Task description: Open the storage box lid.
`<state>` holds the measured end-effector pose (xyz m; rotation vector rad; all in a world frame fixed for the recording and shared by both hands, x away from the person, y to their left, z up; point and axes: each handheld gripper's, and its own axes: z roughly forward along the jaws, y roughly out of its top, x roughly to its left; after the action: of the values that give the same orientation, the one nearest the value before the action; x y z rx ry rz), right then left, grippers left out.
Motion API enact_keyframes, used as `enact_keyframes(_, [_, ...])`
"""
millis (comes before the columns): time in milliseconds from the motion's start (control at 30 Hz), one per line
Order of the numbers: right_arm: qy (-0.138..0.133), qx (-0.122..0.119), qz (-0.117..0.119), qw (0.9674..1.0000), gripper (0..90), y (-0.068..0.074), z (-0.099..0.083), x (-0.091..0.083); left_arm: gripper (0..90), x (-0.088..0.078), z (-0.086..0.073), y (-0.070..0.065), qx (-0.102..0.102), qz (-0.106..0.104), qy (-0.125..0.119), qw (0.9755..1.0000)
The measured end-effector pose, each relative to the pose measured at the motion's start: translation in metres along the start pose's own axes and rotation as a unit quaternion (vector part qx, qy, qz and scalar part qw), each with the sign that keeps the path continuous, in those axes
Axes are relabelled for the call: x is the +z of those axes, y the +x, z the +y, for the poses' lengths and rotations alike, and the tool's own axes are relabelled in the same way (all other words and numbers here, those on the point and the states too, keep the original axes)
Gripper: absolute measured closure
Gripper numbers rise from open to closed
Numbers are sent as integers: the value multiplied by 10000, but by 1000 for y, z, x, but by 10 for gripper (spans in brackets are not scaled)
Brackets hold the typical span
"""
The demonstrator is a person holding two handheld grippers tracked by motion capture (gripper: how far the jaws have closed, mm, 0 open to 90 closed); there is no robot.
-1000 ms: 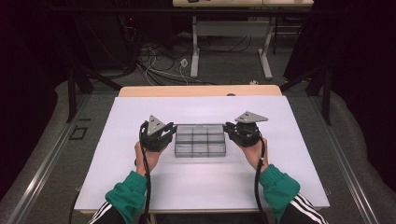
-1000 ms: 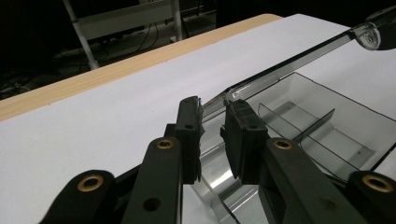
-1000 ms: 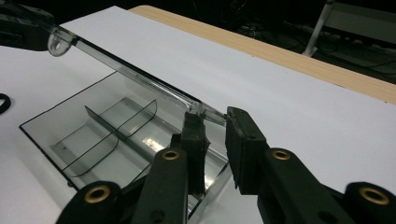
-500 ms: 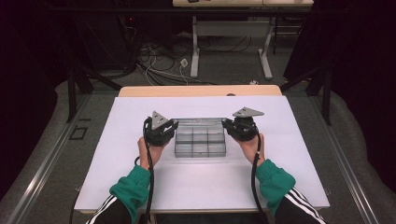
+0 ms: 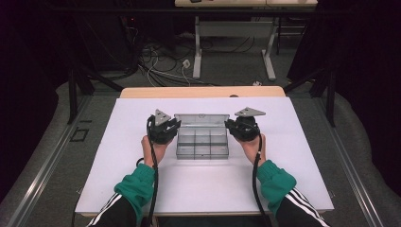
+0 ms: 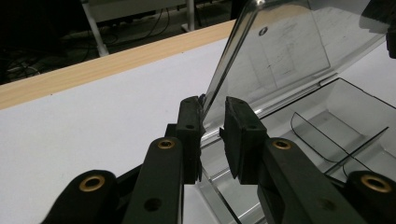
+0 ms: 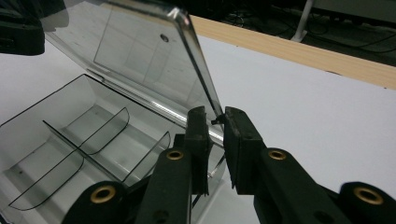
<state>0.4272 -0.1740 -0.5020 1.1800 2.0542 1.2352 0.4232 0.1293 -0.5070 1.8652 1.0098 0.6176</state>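
Note:
A clear plastic compartment box (image 5: 202, 144) lies in the middle of the white table (image 5: 203, 189), and its lid (image 5: 202, 120) is tilted up toward the far side. My left gripper (image 5: 171, 130) is at the lid's left edge and my right gripper (image 5: 235, 128) at its right edge. In the left gripper view the jaws (image 6: 212, 121) stand nearly together, shut on the lid's (image 6: 280, 51) thin side edge. The right gripper view has my right gripper (image 7: 215, 126) pinching the lid's (image 7: 135, 51) lower corner by the hinge. Curved dividers (image 7: 93, 135) show inside the bare compartments.
A wooden strip (image 5: 203, 91) runs along the table's far edge. Beyond it are desk legs (image 5: 197, 47) and loose cables (image 5: 156, 56) on the floor. Green sleeves (image 5: 135, 187) come in from the bottom. White tabletop surrounds the box.
Both hands have moved a little toward the far side of the table. The lid has swung up from lying flat on the box to standing raised at the back.

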Motion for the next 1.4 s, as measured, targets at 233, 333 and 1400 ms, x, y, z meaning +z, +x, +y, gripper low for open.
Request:
enact_keyframes(233, [79, 25, -50, 10000, 816, -3, 1, 7, 771, 5, 0, 2, 5, 41, 72, 10000])
enact_keyframes(333, [88, 36, -75, 9999, 820, -5, 0, 12, 769, 10, -1, 2, 20, 90, 130, 9999])
enact_keyframes(1400, [681, -448, -329, 9961, 674, -6, -3, 33, 542, 21, -1, -4, 159, 427, 588, 9972])
